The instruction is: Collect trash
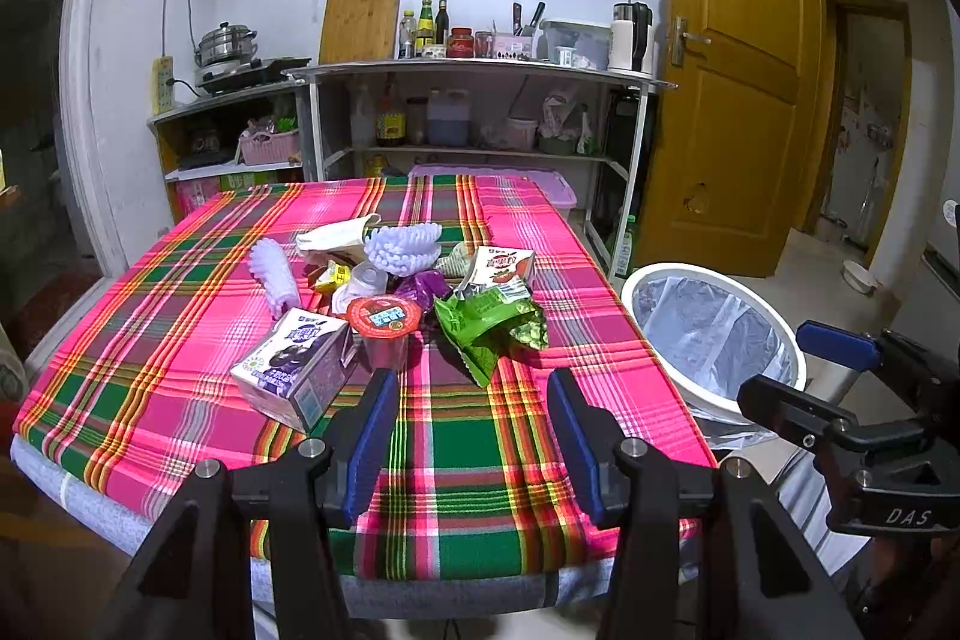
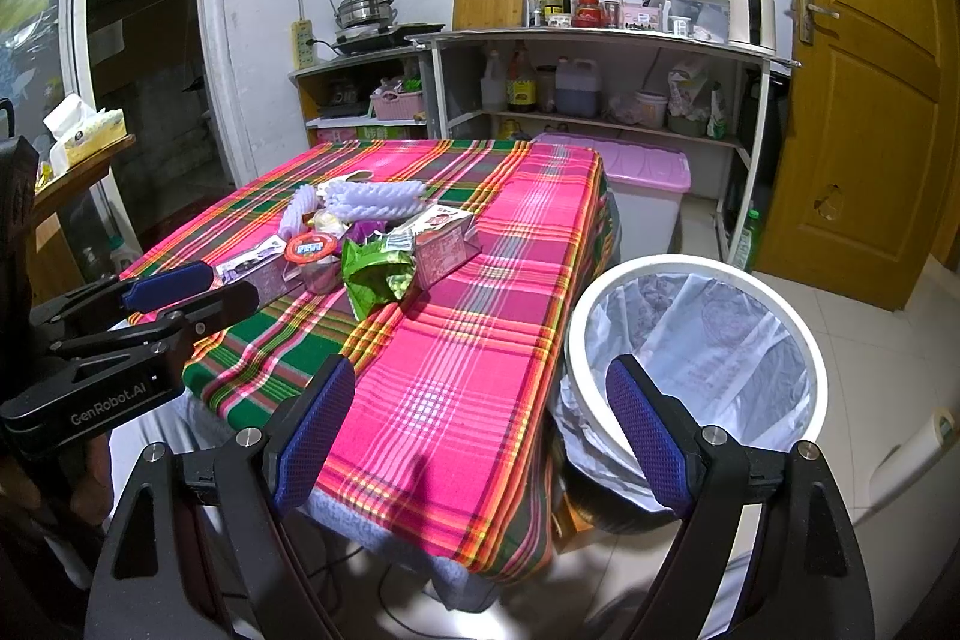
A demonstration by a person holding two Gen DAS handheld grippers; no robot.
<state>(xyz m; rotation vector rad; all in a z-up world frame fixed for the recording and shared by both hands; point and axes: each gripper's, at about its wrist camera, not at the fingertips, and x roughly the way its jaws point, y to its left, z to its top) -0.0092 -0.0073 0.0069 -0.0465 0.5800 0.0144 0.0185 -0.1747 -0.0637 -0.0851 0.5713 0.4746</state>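
Note:
A pile of trash lies mid-table on the plaid cloth: a purple milk carton, a red-lidded cup, a crumpled green wrapper, a red-and-white carton and pale foam fruit nets. My left gripper hangs open over the table's near edge, just short of the carton and cup, with nothing between its pads. My right gripper is open and empty too, straddling the table's right edge and the white lined trash bin. The pile sits ahead to its left.
The bin stands on the floor against the table's right side. Behind the table are metal shelves with bottles and a kettle, and a pink-lidded storage box. A wooden door is at the right, and a tissue box at the far left.

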